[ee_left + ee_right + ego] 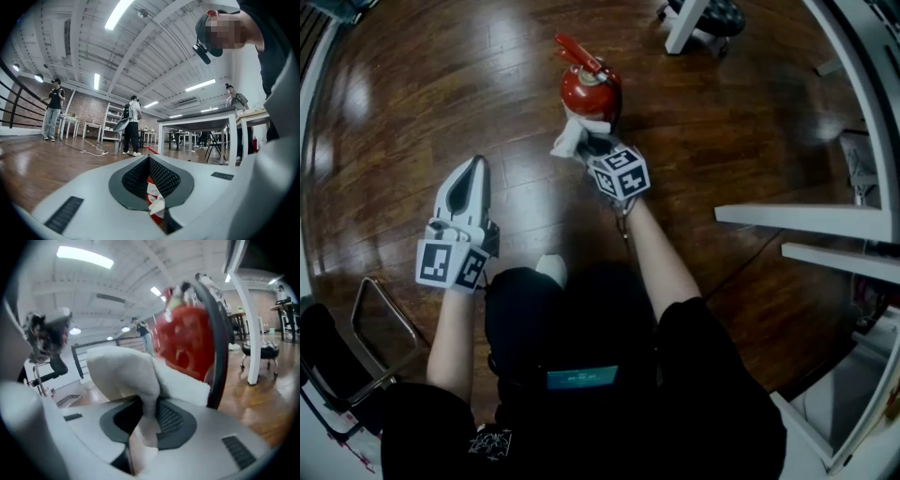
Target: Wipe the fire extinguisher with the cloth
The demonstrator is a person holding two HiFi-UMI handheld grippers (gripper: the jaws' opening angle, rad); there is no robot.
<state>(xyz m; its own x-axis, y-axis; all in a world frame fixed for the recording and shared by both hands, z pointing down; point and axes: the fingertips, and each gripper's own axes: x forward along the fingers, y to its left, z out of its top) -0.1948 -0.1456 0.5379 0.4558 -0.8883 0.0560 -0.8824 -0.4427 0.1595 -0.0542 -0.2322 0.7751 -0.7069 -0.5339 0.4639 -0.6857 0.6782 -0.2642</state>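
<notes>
Two tools are in our hands above the wooden floor. Nearest us, our left tool hangs off to the side, its jaws drawn together with nothing between them. Further out, our right tool pinches the white cloth tight, and the cloth lies against the near side of the red fire extinguisher, which stands on the floor ahead of us.
</notes>
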